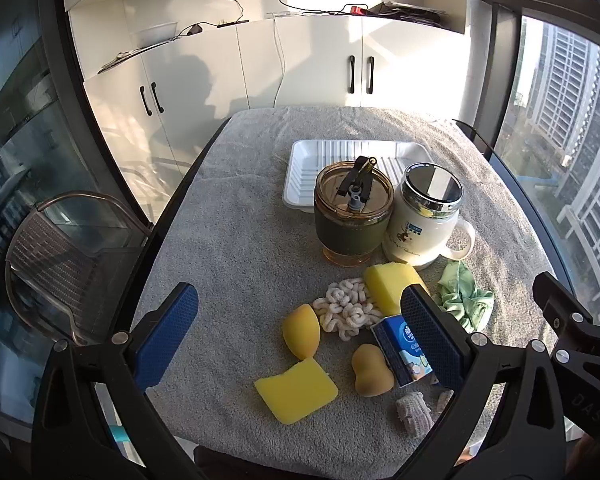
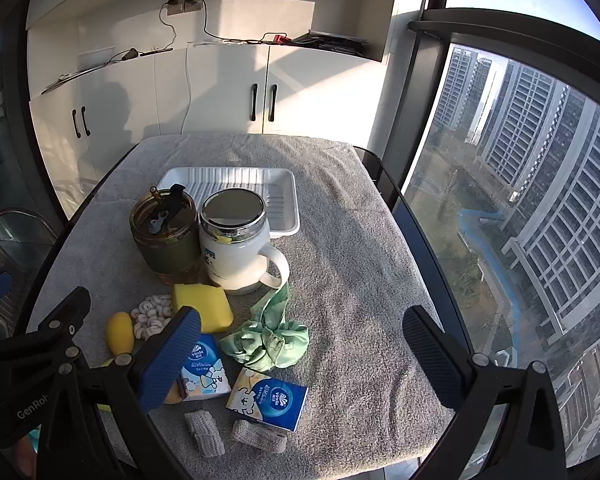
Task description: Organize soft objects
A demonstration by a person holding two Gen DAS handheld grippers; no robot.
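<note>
- My left gripper (image 1: 300,326) is hanging released above the near end of the surface (image 1: 240,220), jaws spread wide, gripping nothing.
- My right gripper (image 2: 302,354) is likewise hovering spread apart and empty.
- A white tray (image 1: 300,168) is sitting empty toward the far end of the grey-towelled surface.
- A green-sleeved amber tumbler (image 1: 354,220) and a white lidded mug (image 1: 420,236) are standing upright side by side, just in front of the tray.
- A yellow sponge (image 1: 388,286) is lying near the tumbler's base, with a cream knotted cord (image 1: 346,310) touching it.
- A green cloth (image 2: 270,340) is lying crumpled just beside the mug's handle.
- Two yellow makeup sponges (image 1: 301,330) are resting near the cord; a second flat yellow sponge (image 1: 296,390) is lying nearer me.
- Two blue tissue packs (image 2: 268,398) are lying close together near the front edge.
- Two grey knitted pieces (image 2: 204,426) are lying nearest the edge, just beside the packs.
</note>
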